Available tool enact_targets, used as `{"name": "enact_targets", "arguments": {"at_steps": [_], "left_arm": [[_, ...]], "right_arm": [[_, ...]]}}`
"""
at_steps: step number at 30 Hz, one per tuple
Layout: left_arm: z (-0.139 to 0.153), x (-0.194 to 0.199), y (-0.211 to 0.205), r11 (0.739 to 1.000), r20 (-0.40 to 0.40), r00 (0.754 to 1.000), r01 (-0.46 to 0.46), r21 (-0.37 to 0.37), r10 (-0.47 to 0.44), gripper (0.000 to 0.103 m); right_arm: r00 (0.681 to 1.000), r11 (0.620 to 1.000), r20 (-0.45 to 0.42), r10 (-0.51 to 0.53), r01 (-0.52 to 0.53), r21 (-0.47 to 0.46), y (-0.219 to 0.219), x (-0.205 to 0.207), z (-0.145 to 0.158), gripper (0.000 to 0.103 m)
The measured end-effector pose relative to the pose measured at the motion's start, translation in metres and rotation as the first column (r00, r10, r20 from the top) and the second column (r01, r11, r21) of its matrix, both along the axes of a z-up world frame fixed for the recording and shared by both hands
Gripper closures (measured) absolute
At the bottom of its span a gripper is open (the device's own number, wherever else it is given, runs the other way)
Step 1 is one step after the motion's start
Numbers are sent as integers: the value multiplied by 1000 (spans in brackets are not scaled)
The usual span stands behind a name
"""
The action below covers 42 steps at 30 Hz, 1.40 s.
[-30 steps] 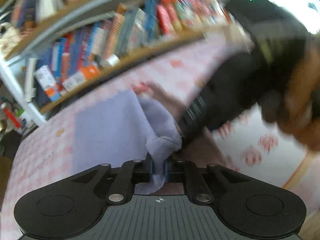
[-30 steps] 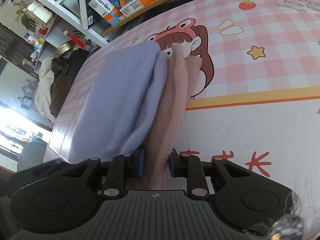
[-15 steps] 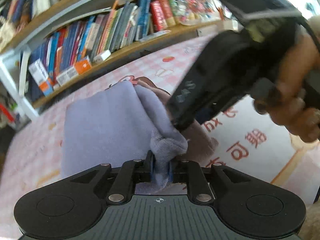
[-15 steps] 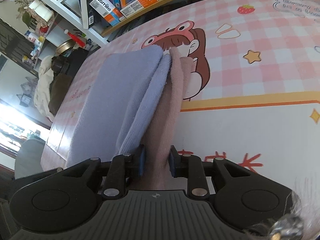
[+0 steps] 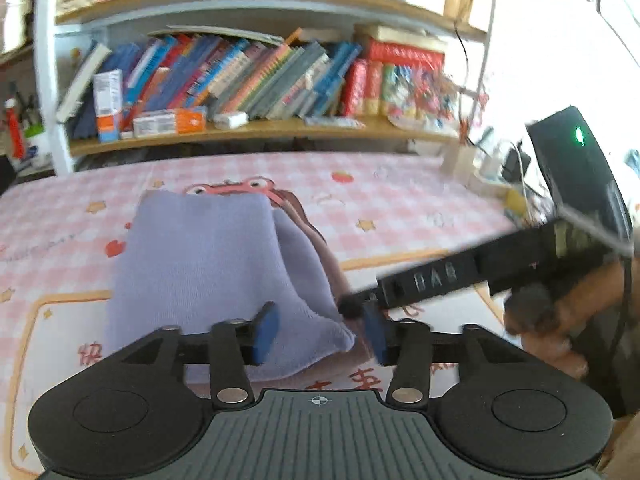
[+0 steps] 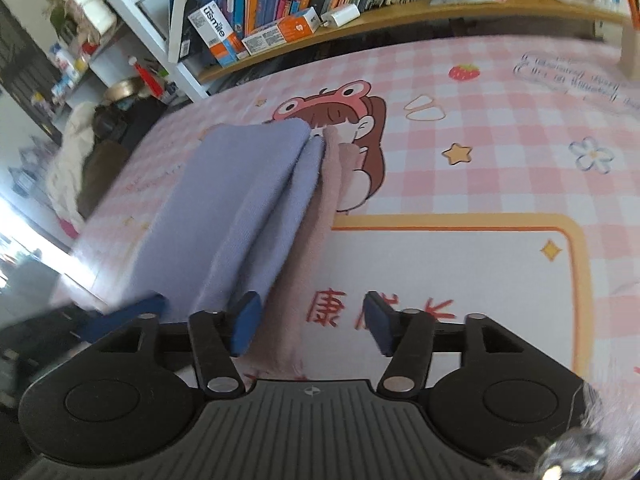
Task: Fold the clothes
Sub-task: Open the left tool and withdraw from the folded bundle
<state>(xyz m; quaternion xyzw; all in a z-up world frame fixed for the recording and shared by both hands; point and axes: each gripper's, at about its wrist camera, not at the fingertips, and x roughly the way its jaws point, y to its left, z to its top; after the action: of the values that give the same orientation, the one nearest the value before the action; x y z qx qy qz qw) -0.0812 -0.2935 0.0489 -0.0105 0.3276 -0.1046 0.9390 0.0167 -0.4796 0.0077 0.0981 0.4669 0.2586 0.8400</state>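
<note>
A folded lavender garment (image 5: 208, 264) lies on the pink checked table cover, on top of a folded pink-brown garment (image 5: 326, 256) whose edge shows along its right side. My left gripper (image 5: 320, 332) is open, its blue pads on either side of the lavender garment's near corner. In the right wrist view the lavender garment (image 6: 240, 208) and the pink-brown one (image 6: 316, 248) lie side by side. My right gripper (image 6: 310, 326) is open over the pink-brown garment's near end. The right gripper also shows in the left wrist view (image 5: 440, 280), just right of the stack.
A bookshelf (image 5: 260, 80) full of books and boxes runs along the table's far edge. A white shelf post (image 6: 160, 52) and clutter stand at the left. The table cover (image 6: 480, 160) has cartoon prints and an orange-bordered panel.
Both grippers have opened and let go of the garments. The stack now lies flat on the table and the right gripper has drawn back to its right.
</note>
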Motion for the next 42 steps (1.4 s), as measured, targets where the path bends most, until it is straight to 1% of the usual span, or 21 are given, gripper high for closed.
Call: {"name": "enact_targets", "arguments": {"at_steps": [1,2,3,5,6,8,13,18,20,33,42], "left_arm": [[1,-3,1,1000,8,1000,-23,6,22,41],[1,-5,3,998,9,998,-55,17,55,34],[0,-6,5,996,8,996,-89,28,89,31],[-2,-6,11,990,6,991,-133,39,133,30],[-2,-5,14,989,3,990,-144,43,144,30],[-2,-4,18,988,2,989,-148,48,148,29],[-6,-6,30,995,-7,995,-95,27,95,26],[-11,-9,48,997,-39,997,-70,21,71,25],[-12,-9,57,998,-46,997,-63,21,64,25],[-18,-19,118,999,-67,997,43,-2,-43,25],[-28,-24,149,995,-89,991,100,-21,-102,24]], "right_arm": [[1000,1000,16,-1,1,-24,1,-5,1,33],[1000,999,30,0,1,-46,3,-9,2,31],[999,998,44,2,1,-67,4,-14,3,28],[998,994,68,8,-1,-105,7,-22,4,26],[997,993,74,11,-2,-116,9,-25,4,23],[996,991,86,10,1,-134,12,-31,5,22],[994,986,101,-39,55,-154,18,-40,8,22],[989,973,93,-116,132,-188,28,-52,9,22],[986,968,90,-138,154,-197,33,-59,9,20],[961,932,95,-258,274,-237,84,-101,12,19],[943,908,97,-319,333,-254,115,-122,10,19]]}}
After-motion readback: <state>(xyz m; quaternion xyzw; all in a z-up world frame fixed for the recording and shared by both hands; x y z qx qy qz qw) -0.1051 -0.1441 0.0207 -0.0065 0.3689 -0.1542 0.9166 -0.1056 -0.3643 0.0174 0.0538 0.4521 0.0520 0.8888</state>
